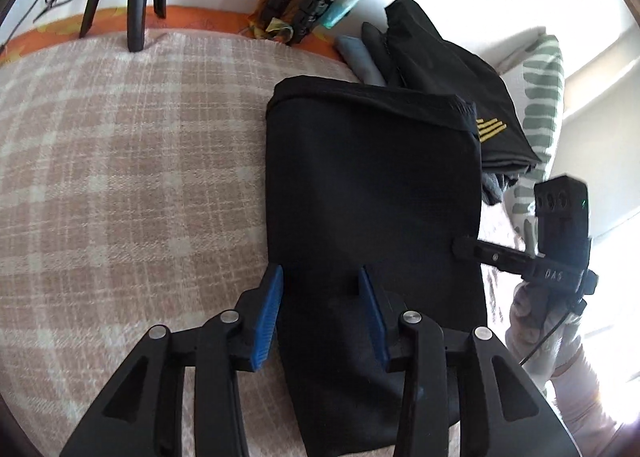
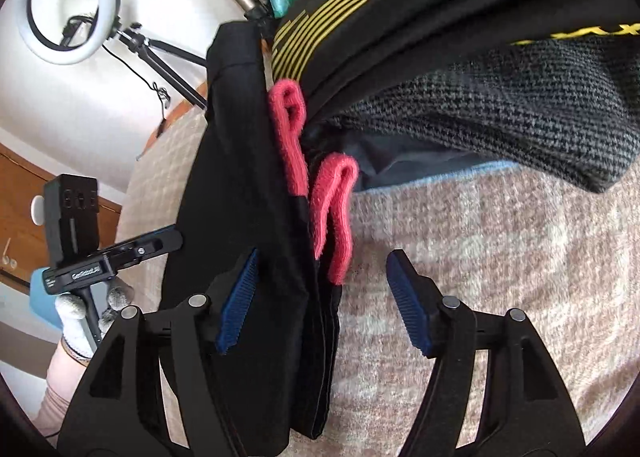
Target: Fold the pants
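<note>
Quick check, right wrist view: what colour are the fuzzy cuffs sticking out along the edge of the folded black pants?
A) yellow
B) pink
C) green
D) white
B: two fuzzy pink cuffs lie along the edge of the folded black pants on the beige plaid blanket.

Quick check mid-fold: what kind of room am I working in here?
Probably a bedroom at home. The folded black pants lie on a beige plaid blanket like a bed cover, a pile of other dark clothes sits beside them, and a white ring light on a tripod stands nearby.
</note>
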### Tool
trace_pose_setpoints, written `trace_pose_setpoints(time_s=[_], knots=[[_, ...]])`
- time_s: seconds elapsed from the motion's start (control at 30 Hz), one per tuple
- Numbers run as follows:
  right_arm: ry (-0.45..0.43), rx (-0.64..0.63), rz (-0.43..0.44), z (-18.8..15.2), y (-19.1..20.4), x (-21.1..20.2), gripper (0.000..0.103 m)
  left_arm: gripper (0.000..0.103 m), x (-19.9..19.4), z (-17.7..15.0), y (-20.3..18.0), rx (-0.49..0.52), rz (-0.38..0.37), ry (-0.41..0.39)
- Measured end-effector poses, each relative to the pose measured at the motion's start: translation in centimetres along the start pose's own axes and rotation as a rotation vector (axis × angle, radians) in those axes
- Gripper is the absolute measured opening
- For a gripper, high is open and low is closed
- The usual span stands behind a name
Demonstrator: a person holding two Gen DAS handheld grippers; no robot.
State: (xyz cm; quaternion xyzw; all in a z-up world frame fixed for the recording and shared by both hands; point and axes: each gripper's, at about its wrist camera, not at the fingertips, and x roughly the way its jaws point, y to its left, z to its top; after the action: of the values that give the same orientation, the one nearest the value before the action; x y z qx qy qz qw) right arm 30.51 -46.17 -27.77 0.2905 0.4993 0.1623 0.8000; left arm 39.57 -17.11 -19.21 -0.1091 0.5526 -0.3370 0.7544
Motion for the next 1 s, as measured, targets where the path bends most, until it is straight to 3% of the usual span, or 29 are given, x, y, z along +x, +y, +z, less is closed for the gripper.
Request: trace_pose_setpoints(time_s=[0.2,0.33,0.37,0.43,0.5,0.57,0.77,1.0], knots=[[-0.031,0.009,0.123,-0.1,-0.4,0.6,0.075,0.038,0.6,0.4,1.6,-0.057,-0.074,-0.002],[-0.028,-0.032,0.146,-0.2,0.5,1.4,0.074,0.041,1.0,0.6,2.7,-0.109,-0.152,-0.022],[-0.008,-0.032,0.156,0.0,0.6,1.9,0.058,0.041,1.1,0.6,3.0,-0.124,-0.173,-0.029],[0.015,-0.006,0.174,-0.2,0.6,2.8,0.039,0.041,1.1,0.6,3.1,-0.134,-0.19,-0.038],[0.0,-0.008,0.169,-0.2,0.9,2.8,0.035,0.041,1.2,0.6,2.9,-0.13,-0.192,-0.044],[-0.012,-0.017,0.158,-0.5,1.3,2.4,0.027,0.031,1.2,0.6,2.6,-0.119,-0.159,-0.052],[-0.039,-0.082,0.15,-0.5,4.0,0.7,0.02,0.006,-0.1,0.3,0.9,-0.094,-0.156,-0.12],[-0.008,-0.101,0.245,0.4,6.7,0.9,0.02,0.005,-4.2,-1.7,-0.5,-0.024,-0.109,-0.218]])
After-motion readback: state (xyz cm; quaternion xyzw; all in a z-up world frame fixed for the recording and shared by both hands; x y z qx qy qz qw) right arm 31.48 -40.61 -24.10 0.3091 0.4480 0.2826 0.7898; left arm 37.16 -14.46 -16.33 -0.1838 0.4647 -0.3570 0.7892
